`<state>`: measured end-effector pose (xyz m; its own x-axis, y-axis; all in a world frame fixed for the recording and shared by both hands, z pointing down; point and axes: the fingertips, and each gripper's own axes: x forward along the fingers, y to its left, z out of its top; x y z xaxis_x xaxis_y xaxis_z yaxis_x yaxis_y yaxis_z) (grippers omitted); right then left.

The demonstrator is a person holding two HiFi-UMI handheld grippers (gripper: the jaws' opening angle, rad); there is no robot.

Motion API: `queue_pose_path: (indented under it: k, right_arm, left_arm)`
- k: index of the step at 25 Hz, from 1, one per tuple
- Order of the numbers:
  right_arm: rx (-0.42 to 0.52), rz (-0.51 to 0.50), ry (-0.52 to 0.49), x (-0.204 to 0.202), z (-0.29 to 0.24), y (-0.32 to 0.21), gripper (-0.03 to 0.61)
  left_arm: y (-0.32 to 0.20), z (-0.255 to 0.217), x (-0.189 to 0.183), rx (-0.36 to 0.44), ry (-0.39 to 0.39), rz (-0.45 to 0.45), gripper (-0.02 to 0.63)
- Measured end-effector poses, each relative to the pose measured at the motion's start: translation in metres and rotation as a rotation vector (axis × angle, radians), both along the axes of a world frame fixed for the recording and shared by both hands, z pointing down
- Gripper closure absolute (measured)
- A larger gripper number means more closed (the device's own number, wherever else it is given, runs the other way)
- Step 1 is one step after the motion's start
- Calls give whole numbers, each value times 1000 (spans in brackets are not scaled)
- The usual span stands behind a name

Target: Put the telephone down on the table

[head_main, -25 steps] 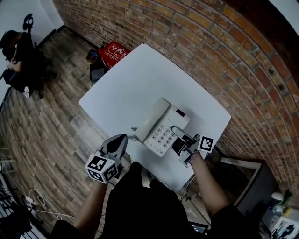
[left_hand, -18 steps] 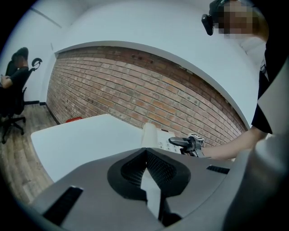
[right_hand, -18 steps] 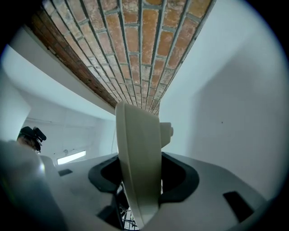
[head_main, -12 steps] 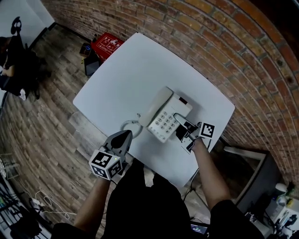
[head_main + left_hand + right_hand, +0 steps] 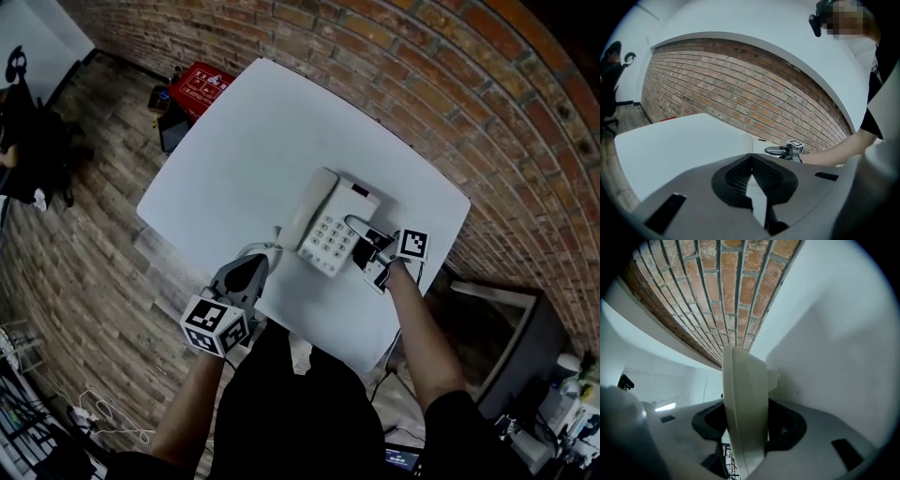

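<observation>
1. A white worktop (image 5: 244, 141) stands in a corner against a brick wall (image 5: 450, 84), on a wood floor (image 5: 84, 187); a red box (image 5: 202, 82) sits on the floor beyond its far left edge.
2. The right claw (image 5: 362, 246) is spread fairly wide and pinches the right-hand edge of the telephone (image 5: 330, 230); in the right gripper view the cream body fills the gap, with a dark pad on each side of it.
3. The left claw (image 5: 255, 263) is pressed together at its tips with nothing between them; it hovers at the near left edge of the worktop, just beside the coiled cord (image 5: 261, 248), and is not touching the telephone.
4. The telephone is over the middle-right part of the worktop, face up; whether its base rests on the surface I cannot tell.
5. Its long axis runs from the person towards the brick wall, with the far end leaning slightly right; the keypad is at the near end and the small dark window at the far end.
6. The handset (image 5: 302, 211) lies in its cradle along the left side, parallel to that axis.
7. Counted: one telephone, one handset, one cord, one worktop, one red box, two claws, each with one marker cube (image 5: 214, 326).
</observation>
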<state>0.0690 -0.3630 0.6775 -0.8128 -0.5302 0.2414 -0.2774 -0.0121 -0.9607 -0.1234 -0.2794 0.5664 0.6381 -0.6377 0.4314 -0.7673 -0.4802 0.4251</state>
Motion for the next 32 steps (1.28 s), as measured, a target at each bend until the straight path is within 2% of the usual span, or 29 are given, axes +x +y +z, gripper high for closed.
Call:
queue_pose_path:
  k: [7,10,20,27,32]
  right_arm:
    - [-43,37,71,4,2,-9,362]
    - [-59,53,124,6,7,-10,342]
    - [-93,83,176,14,13,-8,319]
    - [-129,86,300,19,16,-6,302]
    - [-154,82,289,20,15,6,299]
  left_arm:
    - [0,-3,-1,5,-9,4,601]
    - [0,-6,0,14,-9,3,601]
    - [13,-6,0,10,-17,-10,601]
    - [19,-13,2,26,-9,-21,601]
    - [26,-18,5,38,-10,-19,601]
